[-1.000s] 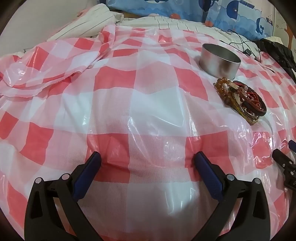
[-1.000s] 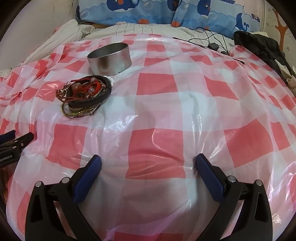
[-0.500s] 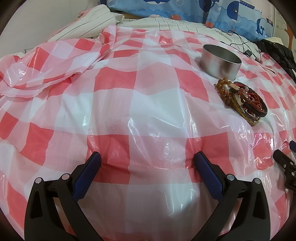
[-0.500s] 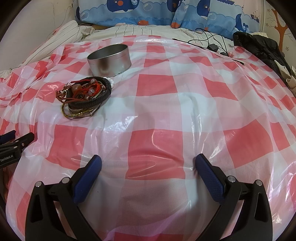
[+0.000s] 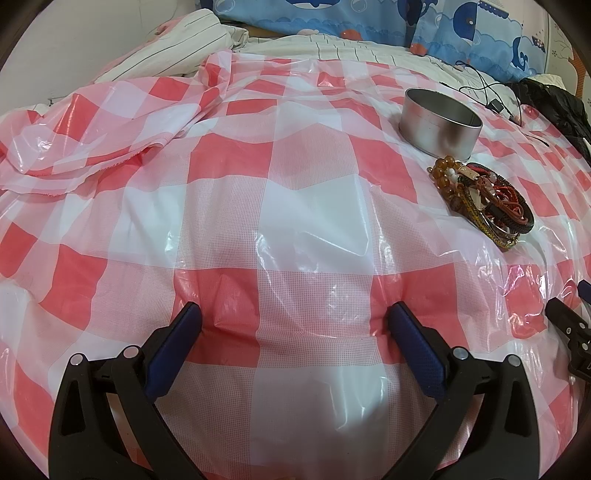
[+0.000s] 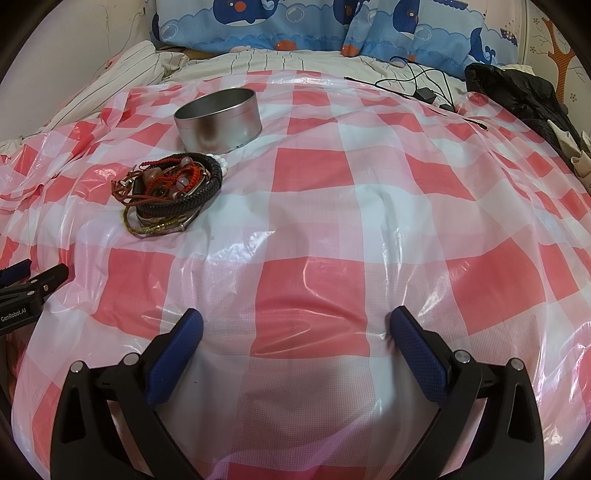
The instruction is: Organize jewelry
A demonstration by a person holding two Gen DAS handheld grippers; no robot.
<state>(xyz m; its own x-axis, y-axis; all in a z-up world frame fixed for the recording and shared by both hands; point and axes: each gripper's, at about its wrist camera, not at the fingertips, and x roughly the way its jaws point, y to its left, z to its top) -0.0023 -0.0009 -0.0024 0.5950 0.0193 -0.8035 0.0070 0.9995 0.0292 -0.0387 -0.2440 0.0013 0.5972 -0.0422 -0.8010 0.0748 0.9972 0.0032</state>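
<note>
A pile of bracelets [image 5: 484,201], beaded, braided black and red cord, lies on the red-and-white checked plastic sheet [image 5: 303,206]; it also shows in the right wrist view [image 6: 171,192]. A round metal tin [image 5: 439,122] stands open just behind it, also in the right wrist view [image 6: 218,120]. My left gripper [image 5: 293,319] is open and empty, low over the sheet, left of the pile. My right gripper [image 6: 295,325] is open and empty, right of the pile. Each gripper's tip shows at the edge of the other's view.
The sheet covers a bed and is rumpled at the far left [image 5: 92,129]. Whale-print pillows [image 6: 332,26] line the back. A black garment [image 6: 517,99] and a charger cable [image 6: 417,85] lie at the far right. Striped bedding [image 5: 177,55] is at the back left.
Both grippers have edged slightly closer to the sheet and the views have barely shifted. The bracelets and tin have not moved. Both grippers stay open.
</note>
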